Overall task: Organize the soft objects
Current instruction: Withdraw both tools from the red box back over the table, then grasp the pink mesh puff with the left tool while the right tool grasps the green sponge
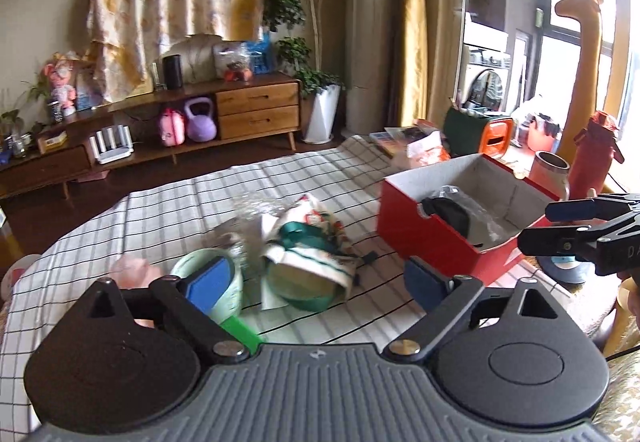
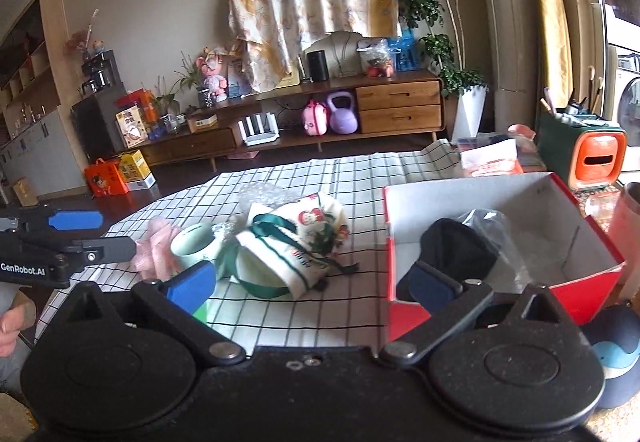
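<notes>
A red box (image 2: pixel 584 298) with a white inside stands at the right of the checked tablecloth (image 2: pixel 360 177). It holds a black soft item (image 2: pixel 460 246) and a clear plastic bag (image 1: pixel 476 209). Mid-table lies a white printed pouch (image 2: pixel 304 238) with a green ribbon, draped over a green bowl (image 1: pixel 304 288). Left of it are a pale green cup (image 2: pixel 196 242) and a pink soft cloth (image 2: pixel 158 246). My left gripper (image 1: pixel 318 282) is open in front of the pouch and holds nothing. My right gripper (image 2: pixel 312 288) is open too, between the pouch and the box.
Crumpled clear wrap (image 2: pixel 264 195) lies behind the pouch. Right of the box stand a red bottle (image 1: pixel 592 157), a pink cup (image 1: pixel 550 169) and a tape roll (image 1: pixel 564 268). An orange and green container (image 2: pixel 592 157) sits behind the box. A person's hand (image 2: pixel 12 326) shows at far left.
</notes>
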